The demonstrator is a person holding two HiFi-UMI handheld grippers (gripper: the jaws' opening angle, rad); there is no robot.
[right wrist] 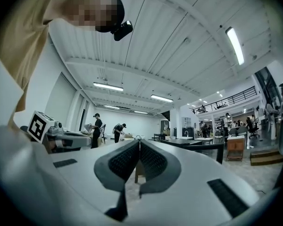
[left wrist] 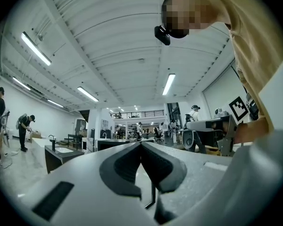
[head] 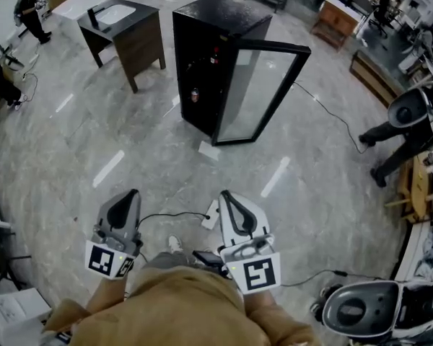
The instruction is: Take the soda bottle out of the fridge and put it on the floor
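Two hand-held tools, the left gripper [head: 134, 192] and the right gripper [head: 224, 194], are held level with jaws pressed together on nothing, well short of the fridge [head: 216, 13]; a loose cable [head: 166, 213] by the person's shoe and a white sheet [head: 208, 150] on the floor lie along the approach and could catch or slide underfoot; the open glass door [head: 263, 92] juts out and may be knocked; the soda bottle [head: 214, 54], seemingly the red-capped shape in the dim interior, could topple if reached for blind; beyond stands a sink table [head: 123, 31].
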